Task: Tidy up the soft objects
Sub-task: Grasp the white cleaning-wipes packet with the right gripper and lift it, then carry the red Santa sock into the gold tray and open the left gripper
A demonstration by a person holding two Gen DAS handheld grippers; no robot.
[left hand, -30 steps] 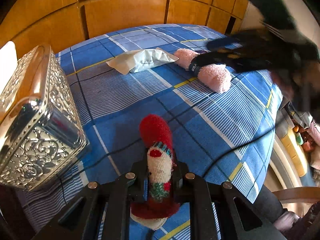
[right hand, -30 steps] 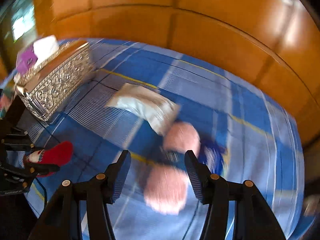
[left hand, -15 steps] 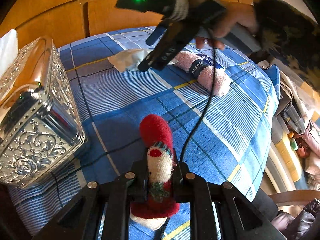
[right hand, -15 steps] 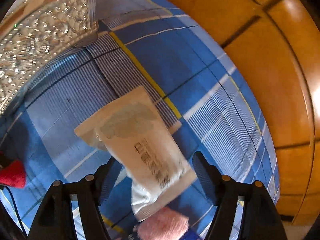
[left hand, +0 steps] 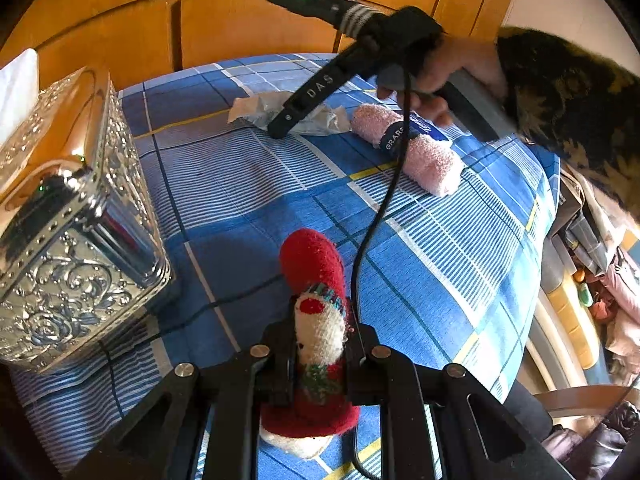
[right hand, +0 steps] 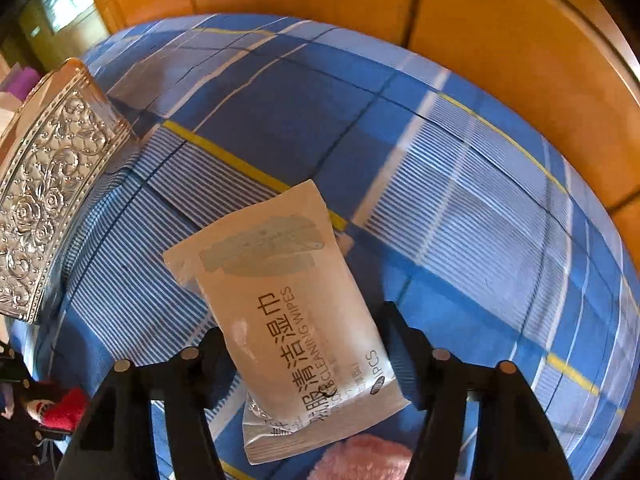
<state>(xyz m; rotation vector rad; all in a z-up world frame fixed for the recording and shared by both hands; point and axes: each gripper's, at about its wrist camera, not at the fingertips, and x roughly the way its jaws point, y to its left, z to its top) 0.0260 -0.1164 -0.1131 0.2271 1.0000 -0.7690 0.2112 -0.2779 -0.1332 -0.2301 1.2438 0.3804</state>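
Left wrist view | red Santa sock [left hand: 318, 320] is pinched by left gripper [left hand: 320, 356] near bed's [left hand: 460, 264] front edge | right gripper [right hand: 304, 364] is spread around wipes packet [right hand: 288, 312], mid-bed | pink sock roll [left hand: 412, 152] is left lying; nothing judged sorted yet.

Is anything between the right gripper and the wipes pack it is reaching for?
Nothing visible. The right gripper is open, its fingers straddling the wipes pack, which lies flat on the plaid bedspread. The pink rolled towel sits just behind it, not in the way.
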